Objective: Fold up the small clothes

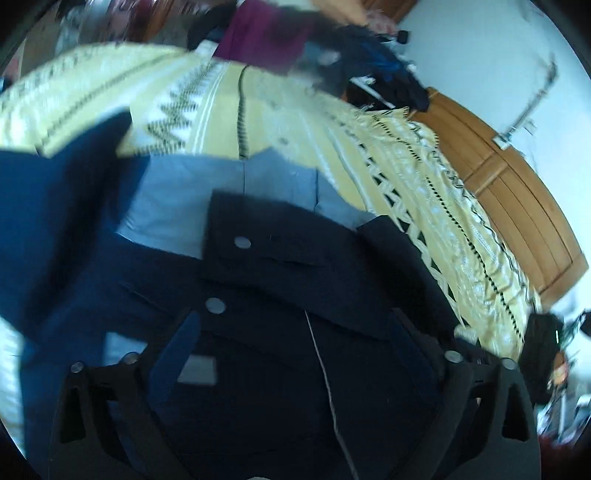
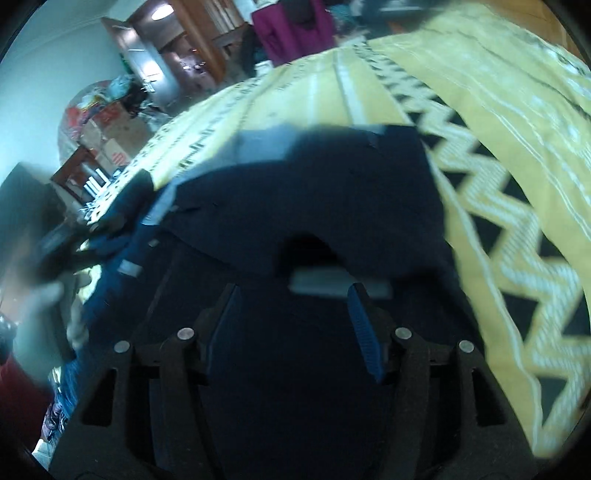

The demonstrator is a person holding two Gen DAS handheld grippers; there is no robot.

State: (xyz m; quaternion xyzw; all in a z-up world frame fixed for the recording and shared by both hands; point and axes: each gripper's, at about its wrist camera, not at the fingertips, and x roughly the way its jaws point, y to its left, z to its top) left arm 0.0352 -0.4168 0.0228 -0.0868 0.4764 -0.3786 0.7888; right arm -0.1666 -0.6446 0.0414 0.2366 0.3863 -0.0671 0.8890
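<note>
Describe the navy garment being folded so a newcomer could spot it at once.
Start from the yellow bedspread with black-and-white zigzag bands covering the bed. At its near edge lies the dark navy garment with a pale blue lining, spread flat. Unlike the maroon cloth piled at the far side, it carries a small grey label.

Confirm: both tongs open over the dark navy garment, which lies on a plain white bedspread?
Not plain white. The bedspread is yellow with a zigzag pattern, clear in the right wrist view. Otherwise correct: left tongs and right tongs are open over the dark navy garment.
</note>
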